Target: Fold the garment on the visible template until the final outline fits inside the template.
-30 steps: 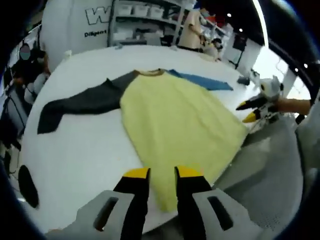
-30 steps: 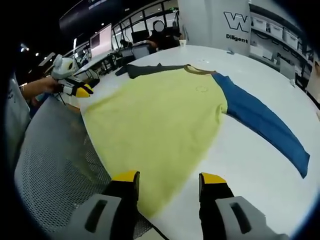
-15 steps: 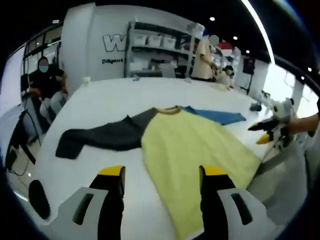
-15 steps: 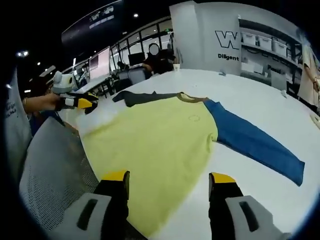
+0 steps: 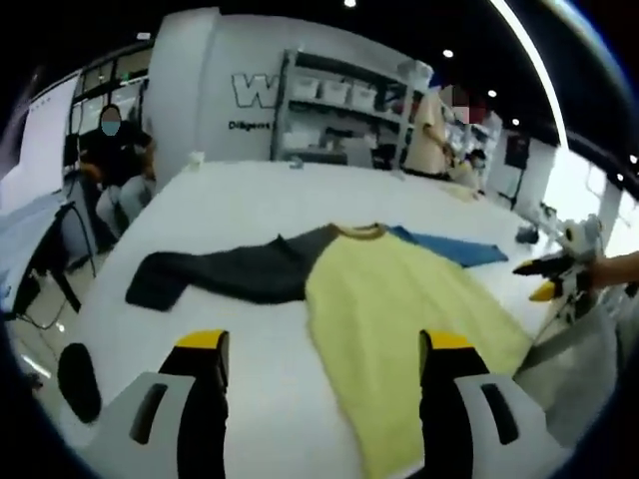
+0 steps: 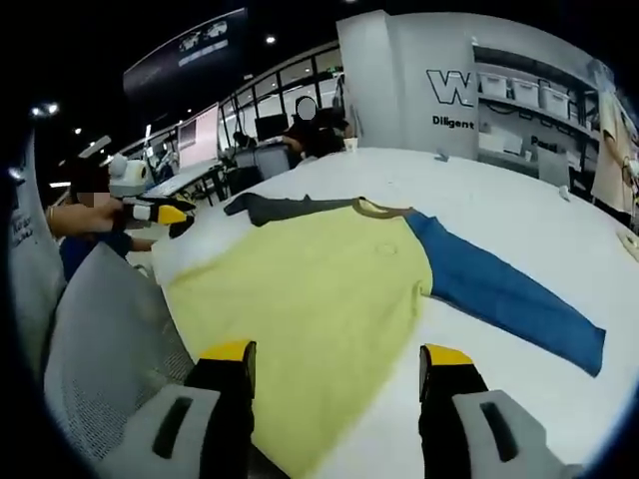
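Yellow shirt (image 6: 310,289) flat on white table (image 5: 240,200), dark sleeve (image 5: 225,274) and blue sleeve (image 6: 504,299) spread out. Left gripper (image 5: 324,349) and right gripper (image 6: 339,357) above near hem, jaws apart, empty.

Yellow garment (image 6: 310,289), blue, dark-grey sleeves

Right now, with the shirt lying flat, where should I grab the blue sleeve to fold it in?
Grip the blue sleeve at its free cuff end, coming from the outer side with the right gripper. It lies flat and straight, away from the yellow body, so probably the cuff lifts easily.
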Available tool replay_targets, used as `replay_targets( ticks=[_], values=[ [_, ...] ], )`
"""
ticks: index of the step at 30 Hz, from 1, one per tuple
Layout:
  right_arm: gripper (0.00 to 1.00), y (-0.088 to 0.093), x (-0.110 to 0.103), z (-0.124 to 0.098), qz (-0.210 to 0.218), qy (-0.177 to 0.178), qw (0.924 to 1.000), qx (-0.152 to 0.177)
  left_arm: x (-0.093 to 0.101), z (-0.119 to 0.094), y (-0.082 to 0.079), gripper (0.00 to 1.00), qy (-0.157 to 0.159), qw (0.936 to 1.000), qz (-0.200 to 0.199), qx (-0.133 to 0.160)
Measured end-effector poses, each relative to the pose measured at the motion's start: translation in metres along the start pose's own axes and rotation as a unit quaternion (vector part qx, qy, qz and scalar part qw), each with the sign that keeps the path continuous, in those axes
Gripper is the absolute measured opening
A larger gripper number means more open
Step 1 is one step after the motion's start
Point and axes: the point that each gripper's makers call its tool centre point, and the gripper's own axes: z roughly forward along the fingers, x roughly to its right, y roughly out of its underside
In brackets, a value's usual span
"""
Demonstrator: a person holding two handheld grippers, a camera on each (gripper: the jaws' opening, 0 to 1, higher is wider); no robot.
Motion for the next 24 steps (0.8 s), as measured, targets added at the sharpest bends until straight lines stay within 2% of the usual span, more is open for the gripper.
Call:
replay_targets(
  ticks=[3,9,12,13,17,20,21,22,24],
  values=[
    [0.63,0.004,-0.004,0.002,-0.003,-0.003,0.9999,-0.009,-0.007,0.001,0.004,0.78,-0.016,0.9998,0.001,-0.012],
    [0.61,0.003,-0.004,0.004,-0.002,-0.007,0.9999,-0.015,-0.027,0.001,0.003,0.73,-0.034,0.9993,-0.013,-0.009],
    [0.59,0.002,-0.004,0.006,-0.001,-0.009,0.9998,-0.018,-0.048,0.007,0.011,0.72,-0.046,0.9985,-0.025,-0.014],
    [0.59,0.002,-0.004,0.006,-0.002,-0.01,0.9997,-0.021,-0.062,0.013,0.014,0.7,-0.055,0.9978,-0.03,-0.02],
    [0.58,0.002,-0.005,0.006,-0.002,-0.011,0.9997,-0.021,-0.08,0.02,0.012,0.65,-0.067,0.9971,-0.025,-0.026],
    [0.58,0.003,-0.005,0.005,-0.001,-0.009,0.9996,-0.025,-0.09,0.024,0.0,0.59,-0.085,0.9956,-0.038,-0.012],
    [0.57,0.004,-0.005,0.005,0.001,-0.009,0.9996,-0.027,-0.092,0.024,-0.001,0.58,-0.088,0.9953,-0.04,-0.011],
    [0.57,0.004,-0.005,0.005,0.002,-0.009,0.9996,-0.027,-0.11,0.03,0.002,0.58,-0.091,0.9949,-0.042,-0.009],
    [0.56,0.005,-0.006,0.003,0.003,-0.008,0.9995,-0.03,-0.113,0.034,0.0,0.57,-0.096,0.9943,-0.045,-0.008]
  ],
)
